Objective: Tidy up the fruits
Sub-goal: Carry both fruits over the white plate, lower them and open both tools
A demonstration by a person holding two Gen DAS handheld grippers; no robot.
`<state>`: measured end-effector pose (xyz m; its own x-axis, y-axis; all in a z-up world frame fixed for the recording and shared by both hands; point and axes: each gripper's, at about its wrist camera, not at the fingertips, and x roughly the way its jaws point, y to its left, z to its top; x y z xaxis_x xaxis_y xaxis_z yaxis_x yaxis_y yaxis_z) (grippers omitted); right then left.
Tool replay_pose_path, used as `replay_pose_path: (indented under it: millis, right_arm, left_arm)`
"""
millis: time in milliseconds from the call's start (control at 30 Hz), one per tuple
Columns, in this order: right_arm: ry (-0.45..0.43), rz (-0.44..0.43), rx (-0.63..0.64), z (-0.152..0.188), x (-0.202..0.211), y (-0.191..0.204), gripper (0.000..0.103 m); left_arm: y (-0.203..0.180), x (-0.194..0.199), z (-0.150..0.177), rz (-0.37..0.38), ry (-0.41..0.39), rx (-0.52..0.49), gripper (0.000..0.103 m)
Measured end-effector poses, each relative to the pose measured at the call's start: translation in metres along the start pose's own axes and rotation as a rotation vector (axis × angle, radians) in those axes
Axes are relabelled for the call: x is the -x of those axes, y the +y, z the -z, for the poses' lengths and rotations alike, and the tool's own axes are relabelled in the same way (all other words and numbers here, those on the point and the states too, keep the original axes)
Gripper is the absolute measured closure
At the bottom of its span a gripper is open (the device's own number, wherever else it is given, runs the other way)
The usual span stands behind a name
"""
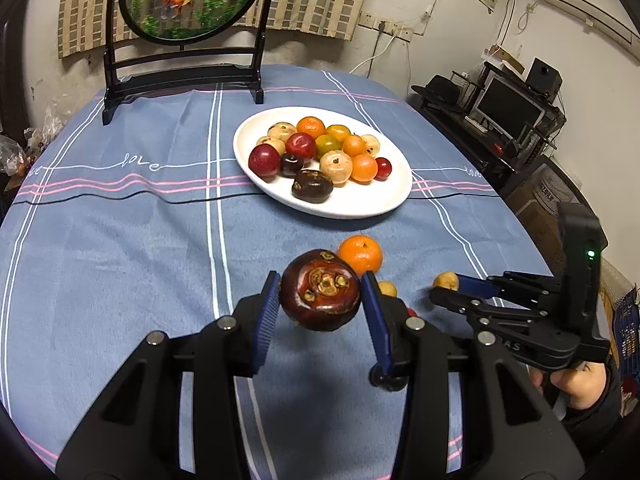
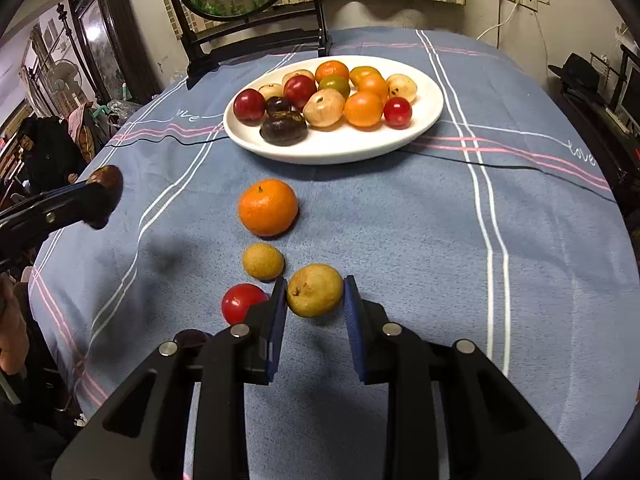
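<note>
Fruits (image 2: 320,96) crowd plate (image 2: 424,120) rear; front rim bare

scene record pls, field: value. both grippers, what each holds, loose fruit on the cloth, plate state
left gripper: shut on dark brown fruit, lifted clear of the cloth
right gripper: shut on yellow-brown fruit, low at the cloth
loose on tablecloth: orange mandarin, small tan fruit, red fruit
white plate: piled with mixed red, orange, pale and dark fruit, near side bare
behind plate: round fish screen on black stand
</note>
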<state>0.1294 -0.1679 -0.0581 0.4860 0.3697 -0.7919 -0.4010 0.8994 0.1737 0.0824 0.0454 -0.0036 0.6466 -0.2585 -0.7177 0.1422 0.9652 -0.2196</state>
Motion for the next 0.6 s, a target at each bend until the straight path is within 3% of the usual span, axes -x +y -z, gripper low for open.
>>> replay_pose_path:
  millis: [167,367,600]
  right_arm:
    - [-0.031,-0.008,0.012,-0.014,0.012,-0.007,0.075]
    - [-0.076,0.019,0.062,-0.064,0.013,-0.027,0.075]
    - [-0.083,0.048,0.050,-0.128,-0.032,-0.061,0.075]
  left_arm:
    - [-0.011,-0.012,-0.025,0.002,0.003,-0.032,0.061]
    - [-0.032,-0.044,-0.073,0.007,0.020,-0.072,0.061]
    - [-0.040,-0.112,-0.129,0.027,0.056,-0.086,0.061]
